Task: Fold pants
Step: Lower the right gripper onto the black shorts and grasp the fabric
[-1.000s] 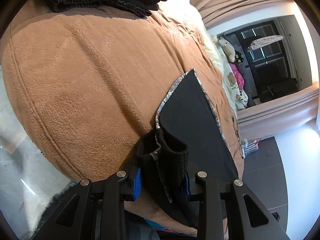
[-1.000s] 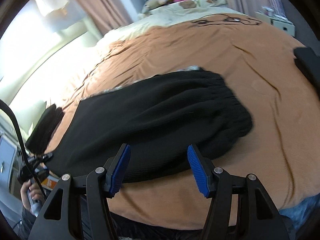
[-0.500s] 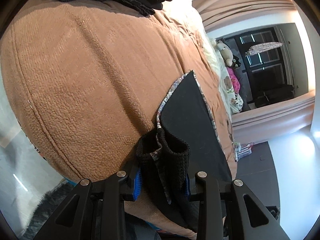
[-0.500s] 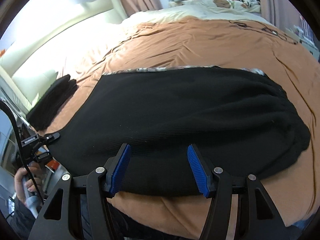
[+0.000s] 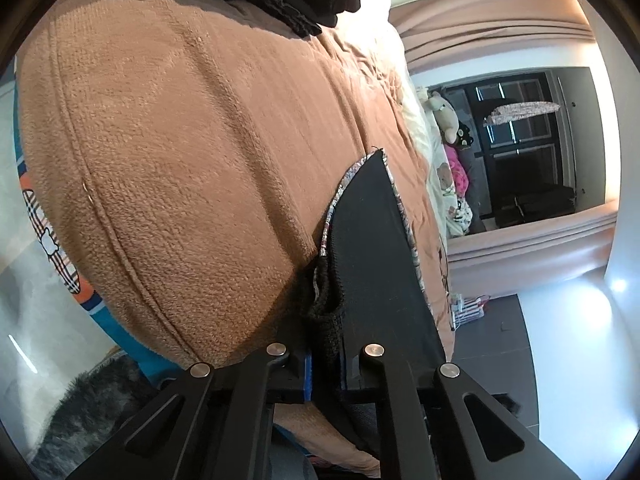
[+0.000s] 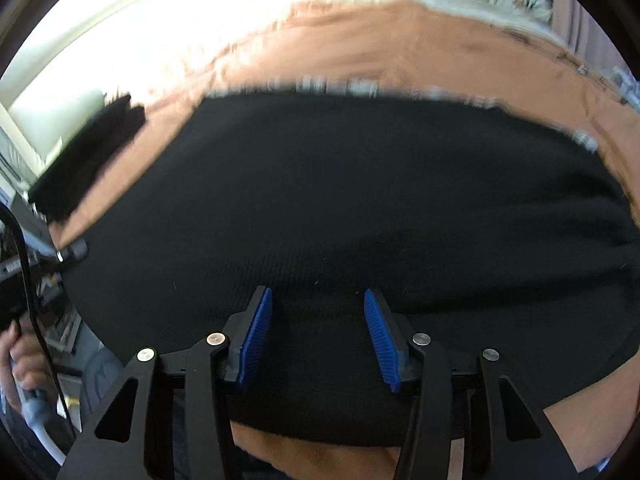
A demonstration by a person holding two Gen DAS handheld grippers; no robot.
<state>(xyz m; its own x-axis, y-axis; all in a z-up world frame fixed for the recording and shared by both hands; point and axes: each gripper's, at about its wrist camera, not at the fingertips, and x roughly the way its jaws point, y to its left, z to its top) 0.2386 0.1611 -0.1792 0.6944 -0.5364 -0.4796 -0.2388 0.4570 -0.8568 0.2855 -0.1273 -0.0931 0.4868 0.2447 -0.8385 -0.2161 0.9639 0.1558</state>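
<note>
black pants (image 6: 340, 208) lie flat on brown blanket (image 5: 180, 160) over the bed. left gripper (image 5: 325, 354) clenched on a bunched pants edge. right gripper (image 6: 318, 336) low over the pants, jaws just been closing, apart, cloth between them ungripped.

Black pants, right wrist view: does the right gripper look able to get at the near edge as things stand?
Probably yes. The right gripper hangs over the black pants with its jaws apart and just closing a little, not yet pinching, and nothing lies between.
</note>
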